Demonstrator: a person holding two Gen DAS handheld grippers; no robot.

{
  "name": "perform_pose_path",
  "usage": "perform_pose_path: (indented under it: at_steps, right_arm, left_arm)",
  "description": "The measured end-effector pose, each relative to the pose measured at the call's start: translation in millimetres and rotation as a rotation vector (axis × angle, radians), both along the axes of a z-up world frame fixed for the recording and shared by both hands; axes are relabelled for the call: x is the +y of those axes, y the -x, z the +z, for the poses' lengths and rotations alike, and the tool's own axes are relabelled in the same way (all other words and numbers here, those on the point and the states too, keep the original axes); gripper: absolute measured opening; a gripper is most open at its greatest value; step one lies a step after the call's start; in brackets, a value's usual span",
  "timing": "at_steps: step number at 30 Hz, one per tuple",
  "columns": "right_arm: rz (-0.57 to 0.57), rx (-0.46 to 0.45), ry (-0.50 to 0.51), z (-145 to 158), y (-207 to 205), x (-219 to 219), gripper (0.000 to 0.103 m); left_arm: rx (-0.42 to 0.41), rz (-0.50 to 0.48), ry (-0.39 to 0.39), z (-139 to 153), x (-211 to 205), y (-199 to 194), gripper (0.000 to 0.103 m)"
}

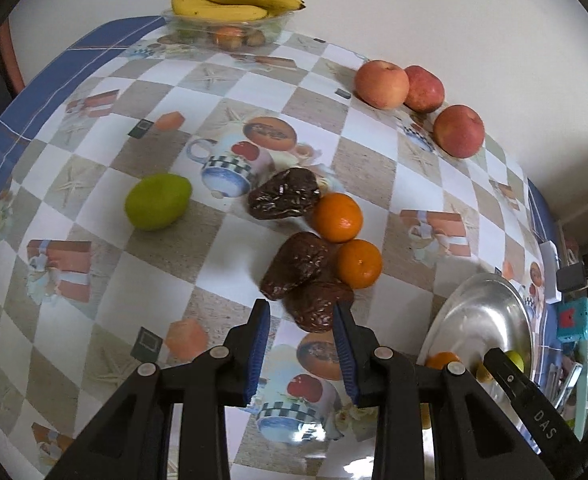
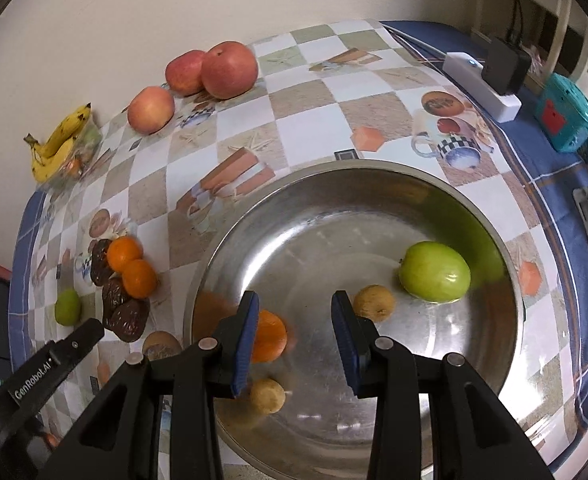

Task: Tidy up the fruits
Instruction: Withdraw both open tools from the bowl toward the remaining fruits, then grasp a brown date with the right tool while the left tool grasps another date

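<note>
The left gripper (image 1: 301,314) hangs low over the tabletop (image 1: 222,248), its fingers (image 1: 260,344) apart and empty, the gap facing the nearest of three dark wrinkled fruits (image 1: 318,306). That one lies just ahead of the tips; whether the right-hand finger touches it I cannot tell. Two more of its kind (image 1: 300,262) (image 1: 284,194) lie beyond, with two oranges (image 1: 338,217) (image 1: 359,263) touching them on the right. A green fruit (image 1: 158,201) sits apart to the left, three apples (image 1: 380,84) (image 1: 424,88) (image 1: 459,131) by the wall, and bananas (image 1: 234,2) on a clear bowl (image 1: 278,24) at the far end.

The right gripper (image 2: 294,322) hovers over the steel bowl (image 2: 374,172) – its fingers (image 2: 342,332) also spread, holding nothing. In the bowl lie an orange (image 2: 272,336) just beside the left-hand finger, a big green fruit (image 2: 434,278), and two small tan fruits (image 2: 374,303) (image 2: 268,396). A white box (image 2: 482,84) and a teal gadget (image 2: 564,118) stand on the blue cloth (image 2: 554,184) beyond
</note>
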State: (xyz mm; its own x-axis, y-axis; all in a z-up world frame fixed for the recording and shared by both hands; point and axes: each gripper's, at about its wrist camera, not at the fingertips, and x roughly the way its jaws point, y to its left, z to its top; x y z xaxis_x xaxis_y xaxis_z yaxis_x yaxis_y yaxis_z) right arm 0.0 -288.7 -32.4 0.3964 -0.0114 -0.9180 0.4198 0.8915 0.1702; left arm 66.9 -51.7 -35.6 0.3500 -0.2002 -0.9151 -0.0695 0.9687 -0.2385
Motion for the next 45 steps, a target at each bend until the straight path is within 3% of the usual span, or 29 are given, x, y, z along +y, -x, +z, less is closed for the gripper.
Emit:
perform_pose_path:
  at_steps: [1,2,3,5,7,10,11,12,21,31,37,45]
  right_arm:
    - [0.003,0.001,0.004,0,0,1,0.039]
    - [0.007,0.0,0.007,0,-1,2,0.041]
    - [0.008,-0.001,0.009,-1,-1,2,0.058]
    - [0.009,0.005,0.026,-3,-2,4,0.076]
    - [0.017,0.015,0.039,-5,-3,6,0.076]
    - [0.015,0.005,0.035,-6,-3,7,0.082]
    - [0.014,0.005,0.035,-6,-3,7,0.094]
    - [0.013,0.0,0.036,-6,-3,8,0.098]
    - [0.013,-0.02,0.049,6,-14,18,0.098]
    - [0.032,-0.046,0.052,31,-58,44,0.098]
    - [0.096,-0.048,-0.029,14,-74,67,0.098]
    - [0.193,0.008,-0.071,-5,-76,98,0.098]
  left_arm:
    - [0.001,0.002,-0.004,0,1,0,0.049]
    - [0.003,0.005,-0.01,-1,1,0,0.071]
    - [0.001,0.007,-0.014,-1,2,0,0.078]
    - [-0.002,0.004,-0.026,0,2,0,0.078]
    - [-0.006,0.003,-0.051,-1,1,-1,0.079]
    - [-0.013,0.014,-0.083,-2,3,-2,0.095]
    - [-0.018,0.02,-0.095,-2,4,-2,0.103]
    - [-0.022,0.022,-0.099,-2,5,-3,0.103]
    - [-0.048,-0.005,-0.135,13,8,-22,0.103]
    - [-0.11,0.038,-0.096,27,27,-53,0.103]
    - [-0.085,0.096,-0.044,23,74,-64,0.103]
    - [-0.03,0.171,-0.054,10,119,-59,0.102]
